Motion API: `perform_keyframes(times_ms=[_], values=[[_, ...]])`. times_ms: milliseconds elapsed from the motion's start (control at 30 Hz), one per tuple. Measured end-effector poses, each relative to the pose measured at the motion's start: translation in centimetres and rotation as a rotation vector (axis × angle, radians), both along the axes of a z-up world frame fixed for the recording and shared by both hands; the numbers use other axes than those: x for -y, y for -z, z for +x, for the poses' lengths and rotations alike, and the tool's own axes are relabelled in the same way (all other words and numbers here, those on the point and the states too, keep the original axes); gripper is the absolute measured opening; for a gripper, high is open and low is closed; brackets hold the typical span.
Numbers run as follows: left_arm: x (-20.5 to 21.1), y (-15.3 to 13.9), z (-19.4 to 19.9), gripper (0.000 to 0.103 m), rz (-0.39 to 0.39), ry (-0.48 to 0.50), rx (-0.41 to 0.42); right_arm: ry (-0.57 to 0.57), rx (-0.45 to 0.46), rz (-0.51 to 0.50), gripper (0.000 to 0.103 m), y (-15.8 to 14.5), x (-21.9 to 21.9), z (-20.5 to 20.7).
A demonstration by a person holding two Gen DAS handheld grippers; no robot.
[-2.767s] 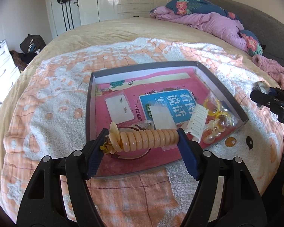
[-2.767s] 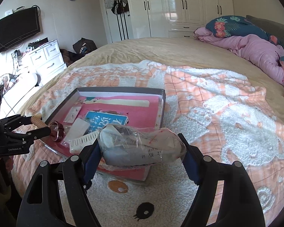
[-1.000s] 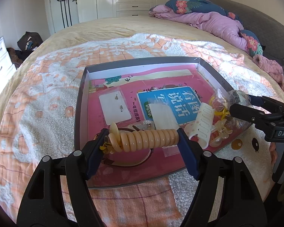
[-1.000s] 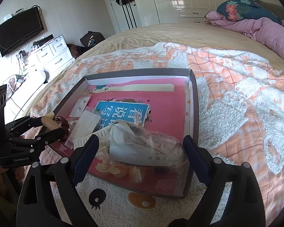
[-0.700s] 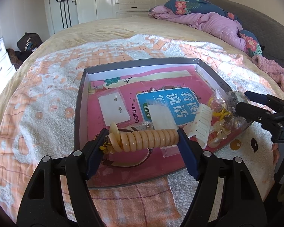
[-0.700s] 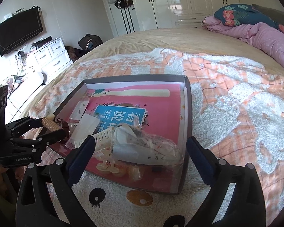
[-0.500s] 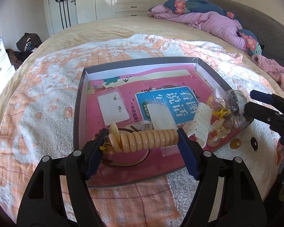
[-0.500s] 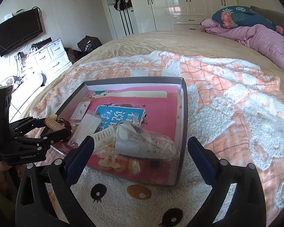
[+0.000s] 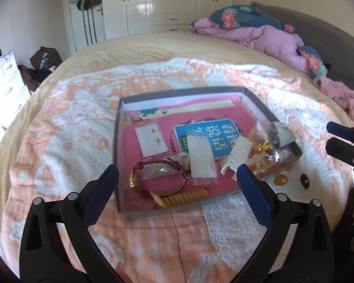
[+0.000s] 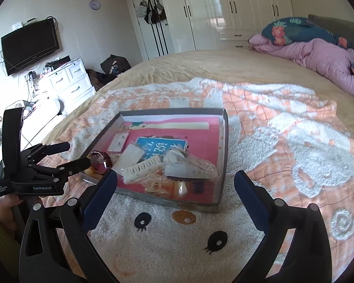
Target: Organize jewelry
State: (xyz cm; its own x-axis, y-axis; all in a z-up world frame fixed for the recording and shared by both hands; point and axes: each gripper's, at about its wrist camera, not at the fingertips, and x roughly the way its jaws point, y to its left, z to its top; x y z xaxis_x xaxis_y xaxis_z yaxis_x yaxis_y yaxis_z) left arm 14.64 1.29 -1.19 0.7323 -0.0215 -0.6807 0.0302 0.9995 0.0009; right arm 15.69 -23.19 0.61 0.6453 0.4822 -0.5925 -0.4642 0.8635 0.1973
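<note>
My left gripper [image 9: 177, 184] is opening wide at this moment and nothing is between its jaws. My right gripper [image 10: 175, 191] also stands wide open and holds nothing. Both hang above the near edge of the tray [image 9: 259, 105], which lies on the orange and white blanket [image 9: 82, 122] on the bed.

As far as I can judge, the collecting part is nearly done — all the jewelry I can see is already inside the tray. The yellow coil bracelet [image 9: 181, 198] lies against the near wall. Just behind it is the watch with the dark red strap [image 9: 158, 176]. The white hair claw [image 9: 236, 152] lies toward the right side, and beside it, in the near right corner, is the clear plastic bag [image 10: 191, 167] with small things inside. The earring card [image 9: 151, 141] and a flat clear sachet [image 9: 201, 159] rest on the pink floor of the tray, near the blue label.

I see no loose piece on the blanket around the tray. What may be left — the things lie in a heap at the near side, not in any order, so maybe some sorting inside the tray is still to do. I cannot tell what the small things in the bag are.
</note>
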Motion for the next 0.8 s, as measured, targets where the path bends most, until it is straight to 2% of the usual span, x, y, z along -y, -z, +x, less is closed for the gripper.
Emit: perform_keyframes(times_ms=[300,600,800], values=[[-0.1,-2.5,-5.0,0.094,-0.101,-0.041,0.077,-0.019,0.092,-0.023,0.099,-2.2,0.3,-5.0],[1.5,0.0,-8.8,0.094,-0.101,-0.056,0.032,-0.007,0.078,-0.066,0.099,-0.5,0.2,-7.9],[1.8,1.1,-9.6,0.094,-0.099,-0.073,0.015,-0.027,0.051,-0.085,0.099,1.1,-0.9,-8.7]])
